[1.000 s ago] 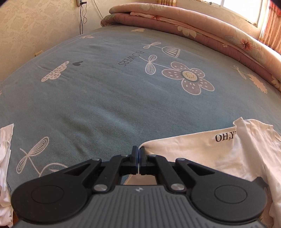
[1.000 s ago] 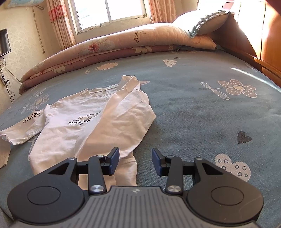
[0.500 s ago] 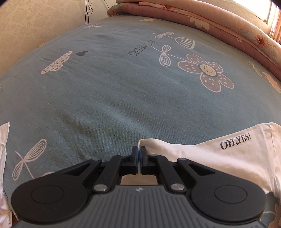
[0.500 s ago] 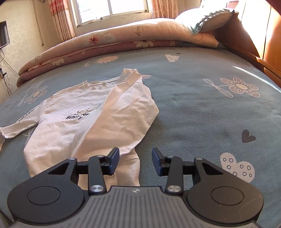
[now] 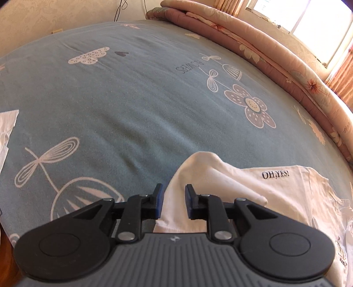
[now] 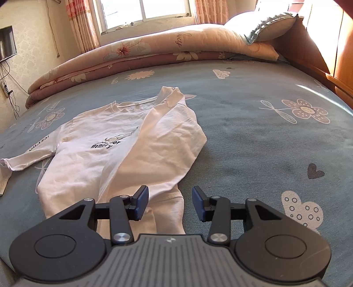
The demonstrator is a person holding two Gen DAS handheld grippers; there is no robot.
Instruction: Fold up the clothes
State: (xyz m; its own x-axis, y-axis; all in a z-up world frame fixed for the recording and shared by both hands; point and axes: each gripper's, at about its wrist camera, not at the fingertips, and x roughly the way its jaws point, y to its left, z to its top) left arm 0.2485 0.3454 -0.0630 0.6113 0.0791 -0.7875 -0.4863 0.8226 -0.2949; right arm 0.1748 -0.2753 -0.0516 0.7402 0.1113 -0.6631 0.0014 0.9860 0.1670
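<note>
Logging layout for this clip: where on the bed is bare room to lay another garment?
Bare sheet lies right of the shirt, up to the wooden frame, and left of the sleeve toward the wall. The quilt crowds the far edge.

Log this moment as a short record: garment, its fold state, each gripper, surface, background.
garment: white shirt, lying on the bed, print "Memory" on the chest
fold state: one side folded over the middle; sleeve marked "OH,YES!" lies out to the side
left gripper: jaws opening, sleeve cloth between the fingers, not pinched
right gripper: open, holding nothing, over the shirt hem
surface: blue sheet with flower prints
background: folded quilt, pillow, window
</note>
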